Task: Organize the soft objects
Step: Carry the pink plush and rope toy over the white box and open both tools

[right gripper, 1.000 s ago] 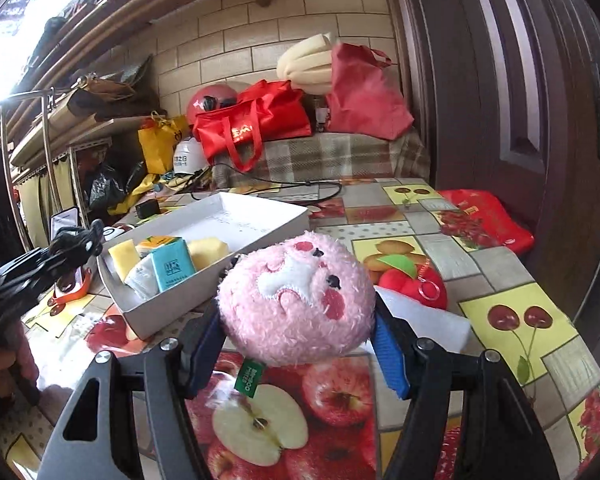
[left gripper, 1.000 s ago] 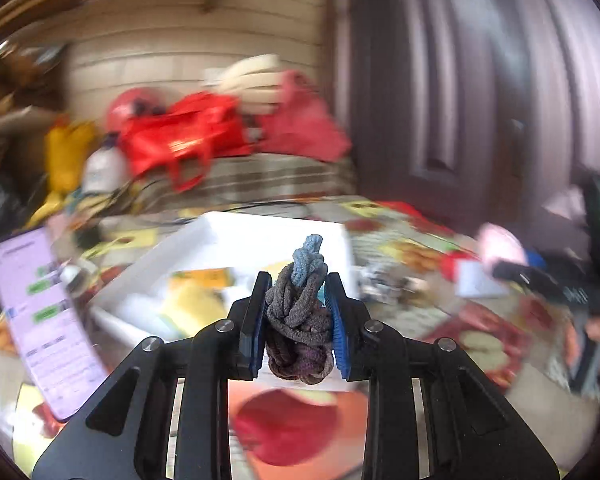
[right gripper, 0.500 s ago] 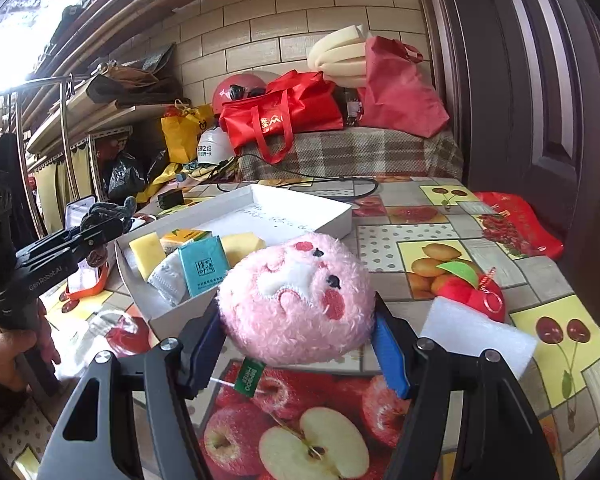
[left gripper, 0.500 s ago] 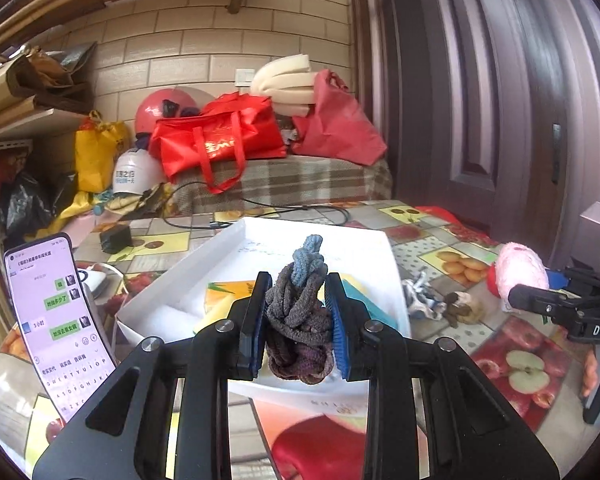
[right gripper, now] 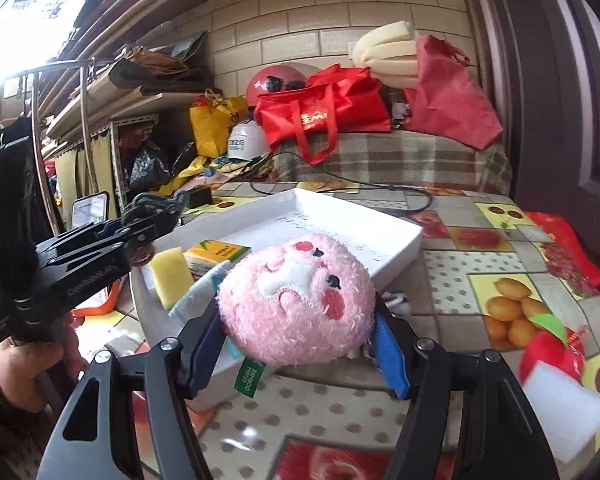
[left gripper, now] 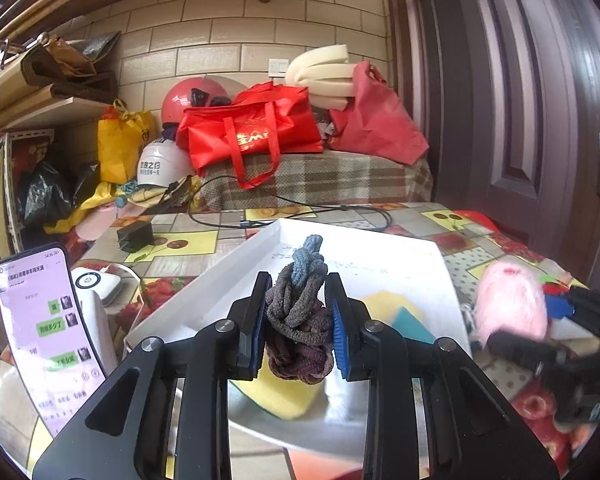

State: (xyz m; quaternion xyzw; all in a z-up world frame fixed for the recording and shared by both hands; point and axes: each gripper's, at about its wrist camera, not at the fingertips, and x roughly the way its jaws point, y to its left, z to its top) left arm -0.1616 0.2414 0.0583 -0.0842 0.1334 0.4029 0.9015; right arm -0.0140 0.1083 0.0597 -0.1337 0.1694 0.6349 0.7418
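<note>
Two grippers are carrying soft things toward the tray (right gripper: pixel 396 246) I am filling, and both have swung closer to it over the last second. I am seeing the table (right gripper: pixel 452 280) under its fruit-print cloth, with the white tray sitting near the middle and already holding a yellow sponge (right gripper: pixel 171 276) and a packet or two at its near end. My right gripper (right gripper: pixel 300 350) is clenching the pink plush (right gripper: pixel 296 300), which is now hanging just over the tray's near corner instead of over bare cloth. My left gripper (left gripper: pixel 298 320) is squeezing the knotted rope (left gripper: pixel 300 312) tight and is now hovering above the tray's near end, over the sponge. Since both loads are arriving above the tray, I am judging that the drop is close; nothing is released yet. A white foam block (right gripper: pixel 560 416) and a red apple toy (right gripper: pixel 548 354) are waiting near the table's right edge.
</note>
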